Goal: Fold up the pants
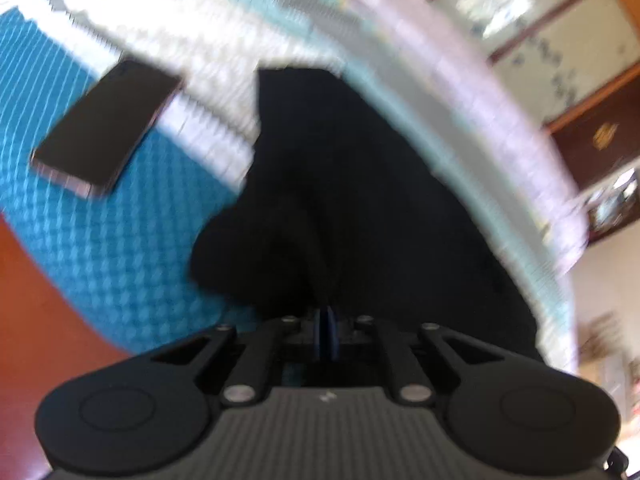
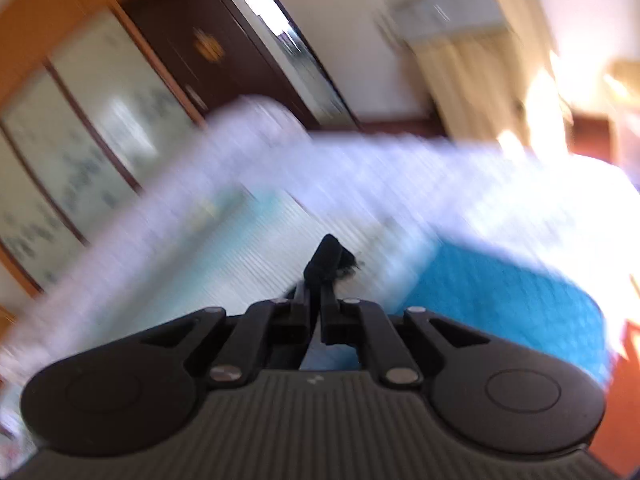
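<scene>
Both the left tool (image 1: 326, 320) and right tool (image 2: 320, 276) are clamped on the black pants (image 1: 360, 184), lifting them above the bed (image 1: 100, 240) to fold.

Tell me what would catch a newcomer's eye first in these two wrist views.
In the left wrist view, the black pants fill the centre, running from the shut left gripper across the bed. A dark phone lies to their left on the teal bedspread. In the blurred right wrist view, the right gripper pinches a black scrap of fabric.
</scene>
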Demonstrator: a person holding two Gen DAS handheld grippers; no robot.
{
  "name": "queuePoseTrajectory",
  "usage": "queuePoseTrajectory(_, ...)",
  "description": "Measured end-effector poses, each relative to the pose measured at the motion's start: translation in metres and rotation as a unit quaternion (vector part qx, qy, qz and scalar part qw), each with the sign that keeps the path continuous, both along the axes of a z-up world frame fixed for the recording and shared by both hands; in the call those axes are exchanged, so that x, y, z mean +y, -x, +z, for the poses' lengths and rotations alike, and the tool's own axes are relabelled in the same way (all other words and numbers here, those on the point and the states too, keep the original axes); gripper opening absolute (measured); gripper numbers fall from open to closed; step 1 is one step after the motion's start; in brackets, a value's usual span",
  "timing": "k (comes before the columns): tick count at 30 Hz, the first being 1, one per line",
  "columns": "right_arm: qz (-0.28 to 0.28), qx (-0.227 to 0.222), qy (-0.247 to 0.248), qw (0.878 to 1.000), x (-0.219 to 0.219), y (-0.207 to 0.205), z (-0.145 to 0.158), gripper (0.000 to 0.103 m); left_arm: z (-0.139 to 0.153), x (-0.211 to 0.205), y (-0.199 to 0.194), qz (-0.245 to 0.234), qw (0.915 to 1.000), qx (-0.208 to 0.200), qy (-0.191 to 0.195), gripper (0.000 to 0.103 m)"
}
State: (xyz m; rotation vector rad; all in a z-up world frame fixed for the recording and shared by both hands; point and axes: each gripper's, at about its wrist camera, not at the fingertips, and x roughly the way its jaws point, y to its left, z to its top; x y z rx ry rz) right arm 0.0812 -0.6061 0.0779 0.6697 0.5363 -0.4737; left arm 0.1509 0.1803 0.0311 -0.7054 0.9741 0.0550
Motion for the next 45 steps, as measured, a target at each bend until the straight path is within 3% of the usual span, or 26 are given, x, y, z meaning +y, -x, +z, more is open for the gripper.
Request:
queuePoseTrajectory(1, -0.01, 0.046, -0.001, 0.999, -0.001, 0.007, -0.019, 0.012, -0.008, -0.001, 0.003, -0.002, 0.9997, 0.022, -0.005, 0.014)
queuePoseTrajectory(2, -0.027, 0.083, -0.003, 0.996, -0.004, 0.012, -0.031, 0.017, -0.014, 0.001, 0.008, -0.001, 0.9996, 0.029, 0.003, 0.019)
queuePoseTrajectory(3, -0.055, 0.106, 0.0, 0.993, -0.006, 0.023, -0.038, 0.017, -0.014, 0.006, 0.014, -0.001, 0.9996, 0.027, 0.011, 0.021)
queuePoseTrajectory(5, -0.114, 0.087, -0.014, 0.99, -0.014, 0.05, -0.039, 0.016, -0.004, 0.021, 0.025, 0.006, 0.9999, 0.007, 0.015, 0.027)
queuePoseTrajectory(7, -0.173, 0.075, -0.017, 0.982, -0.022, 0.061, -0.028, 0.018, 0.011, 0.036, 0.04, 0.032, 0.9994, -0.012, -0.009, 0.028)
queuePoseTrajectory(8, -0.172, 0.066, -0.004, 0.983, -0.024, 0.058, -0.018, 0.018, 0.017, 0.047, 0.043, 0.047, 0.9983, -0.024, -0.023, 0.028)
queuePoseTrajectory(10, -0.112, 0.049, 0.031, 0.992, -0.011, 0.029, 0.007, 0.018, 0.026, 0.061, 0.044, 0.072, 0.9958, -0.036, -0.042, 0.028)
queuePoseTrajectory(12, -0.009, 0.045, 0.051, 0.998, 0.018, -0.019, 0.028, 0.018, 0.029, 0.068, 0.036, 0.085, 0.9943, -0.044, -0.046, 0.029)
queuePoseTrajectory(15, 0.137, 0.055, 0.077, 0.986, 0.089, -0.09, 0.04, 0.021, 0.035, 0.054, 0.013, 0.067, 0.9945, -0.074, -0.031, 0.029)
queuePoseTrajectory(18, 0.215, 0.04, 0.021, 0.976, 0.133, -0.144, 0.017, 0.037, 0.043, 0.017, -0.013, 0.02, 0.994, -0.099, -0.044, 0.029)
queuePoseTrajectory(21, 0.248, 0.051, -0.041, 0.966, 0.161, -0.203, -0.022, 0.04, 0.043, -0.024, -0.043, -0.034, 0.9904, -0.104, -0.084, 0.031)
queuePoseTrajectory(24, 0.254, 0.094, -0.081, 0.959, 0.187, -0.237, -0.057, 0.045, 0.031, -0.045, -0.065, -0.057, 0.9888, -0.097, -0.098, 0.031)
queuePoseTrajectory(25, 0.261, 0.103, -0.104, 0.954, 0.193, -0.245, -0.07, 0.044, 0.025, -0.049, -0.068, -0.057, 0.9892, -0.087, -0.103, 0.031)
queuePoseTrajectory(27, 0.28, 0.088, -0.153, 0.944, 0.209, -0.241, -0.079, 0.008, 0.01, -0.054, -0.069, -0.058, 0.9919, -0.069, -0.089, 0.029)
queuePoseTrajectory(29, 0.281, 0.055, -0.149, 0.947, 0.227, -0.233, -0.059, 0.007, -0.007, -0.053, -0.067, -0.06, 0.9947, -0.05, -0.066, 0.029)
queuePoseTrajectory(32, 0.33, -0.02, -0.066, 0.941, 0.266, -0.231, -0.007, 0.008, -0.025, -0.046, -0.054, -0.054, 0.9952, -0.052, -0.064, 0.022)
queuePoseTrajectory(33, 0.353, -0.038, -0.042, 0.934, 0.285, -0.233, 0.007, 0.01, -0.025, -0.046, -0.049, -0.056, 0.9948, -0.058, -0.063, 0.022)
queuePoseTrajectory(35, 0.415, -0.047, -0.04, 0.908, 0.328, -0.242, 0.019, 0.016, -0.024, -0.045, -0.041, -0.058, 0.9943, -0.063, -0.063, 0.022)
queuePoseTrajectory(38, 0.521, 0.003, -0.074, 0.85, 0.394, -0.259, -0.008, 0.036, -0.022, -0.052, -0.037, -0.06, 0.9933, -0.067, -0.073, 0.022)
queuePoseTrajectory(39, 0.531, 0.018, -0.057, 0.845, 0.407, -0.258, -0.016, 0.036, -0.021, -0.054, -0.033, -0.062, 0.9926, -0.068, -0.079, 0.022)
queuePoseTrajectory(41, 0.526, 0.009, -0.028, 0.85, 0.407, -0.248, -0.019, 0.037, -0.019, -0.058, -0.029, -0.067, 0.9912, -0.073, -0.088, 0.022)
queuePoseTrajectory(43, 0.509, -0.03, -0.036, 0.86, 0.378, -0.236, -0.009, 0.037, -0.018, -0.06, -0.026, -0.074, 0.9896, -0.08, -0.094, 0.022)
queuePoseTrajectory(45, 0.469, -0.055, -0.018, 0.881, 0.341, -0.231, 0.006, 0.037, -0.017, -0.062, -0.026, -0.076, 0.9881, -0.09, -0.098, 0.022)
